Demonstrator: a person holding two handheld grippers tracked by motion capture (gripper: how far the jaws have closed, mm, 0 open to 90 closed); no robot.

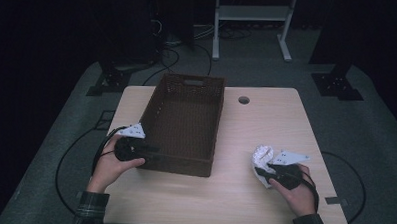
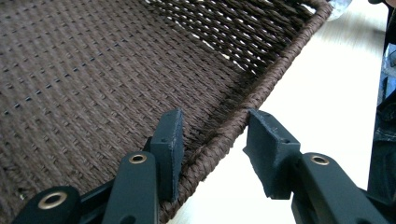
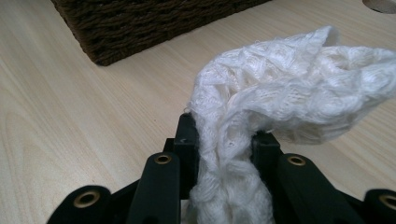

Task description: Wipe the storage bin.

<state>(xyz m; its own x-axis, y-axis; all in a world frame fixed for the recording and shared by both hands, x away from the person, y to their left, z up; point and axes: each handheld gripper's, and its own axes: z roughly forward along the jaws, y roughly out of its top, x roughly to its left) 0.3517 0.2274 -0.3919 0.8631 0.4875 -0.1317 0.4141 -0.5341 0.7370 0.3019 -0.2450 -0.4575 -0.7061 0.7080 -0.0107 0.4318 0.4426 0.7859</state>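
White knitted cloth (image 3: 280,93) clamped between right tongs (image 3: 224,140).

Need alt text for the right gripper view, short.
A white knitted cloth is pinched between the right gripper's two black fingers and bulges up above them. Behind it lie a light wooden table and the corner of a dark woven basket.

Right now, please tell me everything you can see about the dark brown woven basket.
The dark brown woven basket is a rectangular, open-topped tray of twisted cord-like weave with a thick braided rim and a handle slot in its far wall. It stands upright on the light wooden table, left of centre, with nothing visible inside. The left hand-held gripper straddles its near-left rim, jaws not yet pressing on it.
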